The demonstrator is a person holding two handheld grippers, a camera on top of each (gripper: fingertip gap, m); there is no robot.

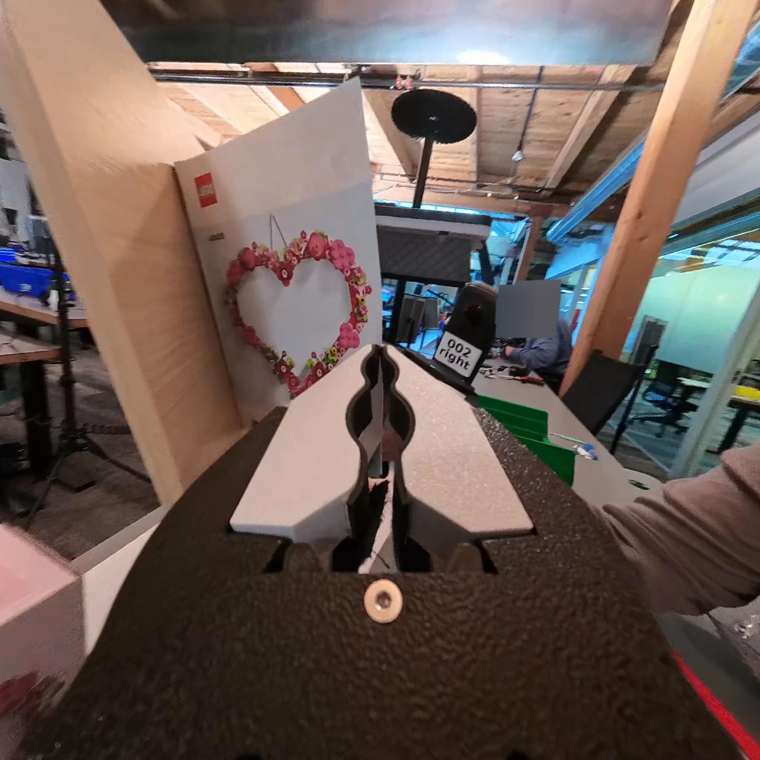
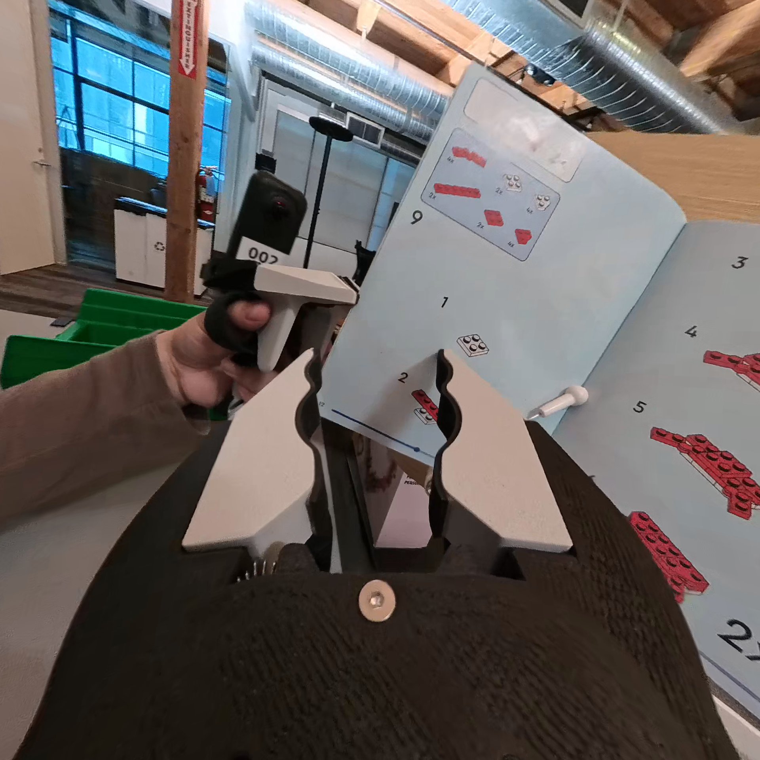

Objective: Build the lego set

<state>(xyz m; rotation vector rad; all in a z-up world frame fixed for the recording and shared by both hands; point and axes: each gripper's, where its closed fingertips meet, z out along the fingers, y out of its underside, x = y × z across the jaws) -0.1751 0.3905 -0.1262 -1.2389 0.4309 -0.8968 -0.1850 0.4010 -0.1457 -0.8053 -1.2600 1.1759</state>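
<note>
Left gripper (image 1: 380,357): fingers pinched the instruction booklet (image 1: 288,263), holding its pages up.
Right gripper (image 2: 376,355): fingers wide, empty, facing those pages.

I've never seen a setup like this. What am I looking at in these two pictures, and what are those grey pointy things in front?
There is no robot here. A person holds a two-finger gripper in each hand, and a camera on each gripper looks forward along its grey fingers.

The left view shows the left gripper shut on the edge of the Lego instruction booklet. Its heart-wreath cover faces that camera.

The right view shows the right gripper, open and holding nothing. It faces the booklet's open pages, which show drawings of red bricks. The person's hand and the left gripper appear there too.

Green bins sit on the table behind.
</note>
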